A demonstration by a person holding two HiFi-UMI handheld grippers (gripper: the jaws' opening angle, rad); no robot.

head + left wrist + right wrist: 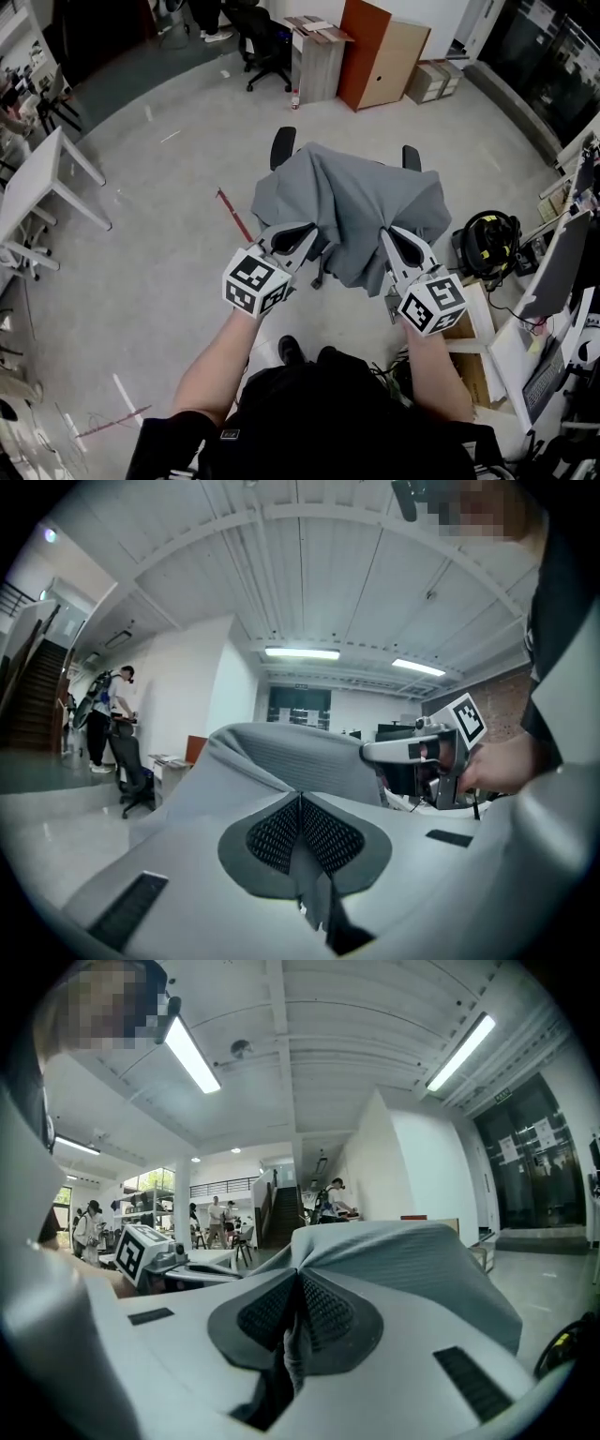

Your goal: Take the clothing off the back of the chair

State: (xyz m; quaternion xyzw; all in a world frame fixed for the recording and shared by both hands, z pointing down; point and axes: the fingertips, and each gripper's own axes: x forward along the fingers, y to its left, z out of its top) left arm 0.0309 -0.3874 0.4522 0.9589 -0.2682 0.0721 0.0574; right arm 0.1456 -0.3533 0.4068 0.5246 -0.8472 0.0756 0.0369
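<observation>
A grey garment (352, 202) hangs draped over the back of a black office chair (283, 147); only the chair's armrests and a bit of its base show. My left gripper (302, 234) is shut on the garment's near left edge, with cloth (281, 752) pinched between its pads. My right gripper (392, 236) is shut on the near right edge, and a fold of the cloth (394, 1251) is caught between its pads. The cloth rises in folds toward both grips. From the left gripper view, the right gripper (375, 753) shows on the far side of the garment.
White desks (37, 187) stand at the left. An orange-and-wood cabinet (380, 56) and another black chair (258, 37) are at the back. A cluttered desk with a monitor (558, 272) and black headphones (489, 242) is close on the right. Several people stand in the distance (216, 1218).
</observation>
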